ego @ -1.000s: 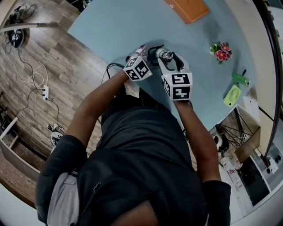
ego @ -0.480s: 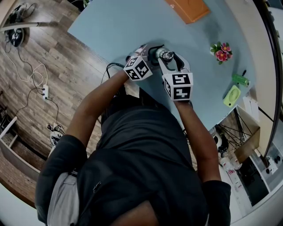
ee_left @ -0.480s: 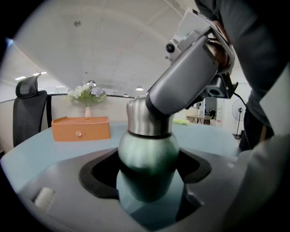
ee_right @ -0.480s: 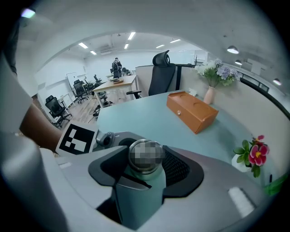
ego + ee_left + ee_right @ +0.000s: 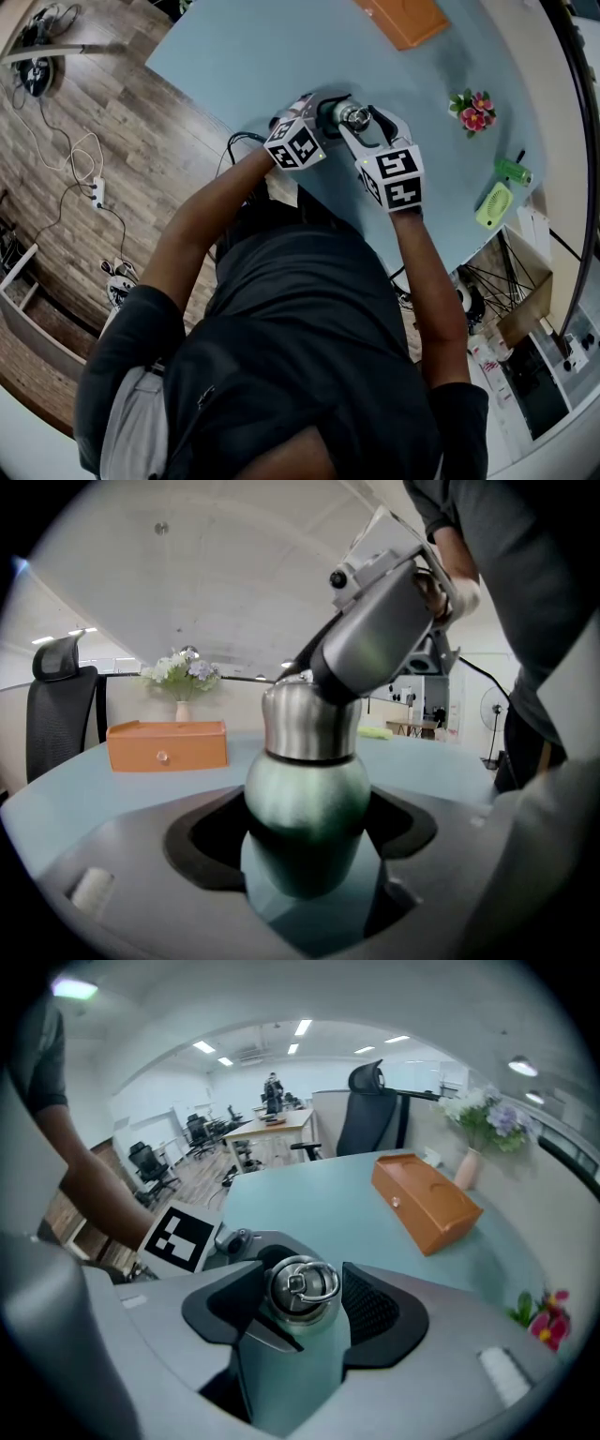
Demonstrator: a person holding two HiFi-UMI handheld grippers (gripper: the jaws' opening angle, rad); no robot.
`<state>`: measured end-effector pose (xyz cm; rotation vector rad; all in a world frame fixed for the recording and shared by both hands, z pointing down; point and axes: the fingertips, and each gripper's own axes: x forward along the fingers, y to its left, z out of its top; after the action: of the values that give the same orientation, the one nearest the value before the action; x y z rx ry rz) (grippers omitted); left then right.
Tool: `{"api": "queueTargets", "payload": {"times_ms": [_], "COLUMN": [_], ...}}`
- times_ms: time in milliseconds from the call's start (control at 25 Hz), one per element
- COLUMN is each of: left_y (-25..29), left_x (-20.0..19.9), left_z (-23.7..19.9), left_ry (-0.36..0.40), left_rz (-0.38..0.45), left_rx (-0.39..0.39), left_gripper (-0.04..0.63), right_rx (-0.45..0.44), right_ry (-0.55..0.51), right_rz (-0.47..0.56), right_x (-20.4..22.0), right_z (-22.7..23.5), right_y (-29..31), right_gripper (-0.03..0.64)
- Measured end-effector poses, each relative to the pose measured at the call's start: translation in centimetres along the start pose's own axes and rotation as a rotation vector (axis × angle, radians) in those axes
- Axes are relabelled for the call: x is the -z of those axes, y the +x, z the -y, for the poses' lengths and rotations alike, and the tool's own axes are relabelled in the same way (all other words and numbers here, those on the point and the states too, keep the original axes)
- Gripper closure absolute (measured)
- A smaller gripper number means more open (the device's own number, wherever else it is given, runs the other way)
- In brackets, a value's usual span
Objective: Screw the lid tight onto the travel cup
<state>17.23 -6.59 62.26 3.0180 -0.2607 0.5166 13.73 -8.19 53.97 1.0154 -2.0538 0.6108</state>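
The travel cup [image 5: 307,808] stood upright on the light-blue table [image 5: 281,56], close to the table's near edge, just in front of the person. Its green body widened below a brushed-steel lid [image 5: 303,1286], which sat on top with a small wire ring lying flat on its crown.

The left gripper [image 5: 305,855] came in from the left and low, with its jaws closed on the green body and the dark pads pressed to both sides below the steel band. The right gripper [image 5: 300,1309] reached down over the cup from the right. The lid sat between its jaws, which were opening, and the dark pads lay right against the lid's sides. In the head view the two marker cubes sat side by side at the near side of the cup, the right one further right and a little nearer.

Further out, an orange box [image 5: 403,17] with a small knob lay toward the far side of the table. A little sprig of pink flowers [image 5: 472,108] lay to the right of the cup, well apart from it. Beyond that, near the right edge, were a small green object [image 5: 511,170] and a pale-green one [image 5: 492,203]. The left gripper view showed a vase of pale flowers [image 5: 183,682] behind the box and a black office chair [image 5: 56,714] at the far left.
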Motion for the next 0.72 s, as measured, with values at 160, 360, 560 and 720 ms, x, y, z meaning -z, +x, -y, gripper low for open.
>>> {"api": "queueTargets", "payload": {"times_ms": [160, 360, 560, 720], "left_y": [0.0, 0.0, -0.1, -0.1], "left_x": [-0.1, -0.1, -0.2, -0.1], "left_z": [0.0, 0.0, -0.1, 0.0], "left_ry": [-0.002, -0.004, -0.009, 0.004], "left_rz": [0.003, 0.004, 0.009, 0.003], "left_rx": [0.001, 0.001, -0.002, -0.001], "left_gripper": [0.176, 0.175, 0.176, 0.176], "right_rx": [-0.192, -0.378, -0.408, -0.347], "right_ry": [-0.324, -0.783, -0.878, -0.767], "right_rz": [-0.064, -0.265, -0.305, -0.29], "right_x": [-0.8, 1.5, 2.1, 2.0], "right_z": [-1.5, -2.4, -2.1, -2.0], "right_y": [0.0, 0.3, 0.8, 0.7], "right_gripper": [0.365, 0.367, 0.374, 0.379]}}
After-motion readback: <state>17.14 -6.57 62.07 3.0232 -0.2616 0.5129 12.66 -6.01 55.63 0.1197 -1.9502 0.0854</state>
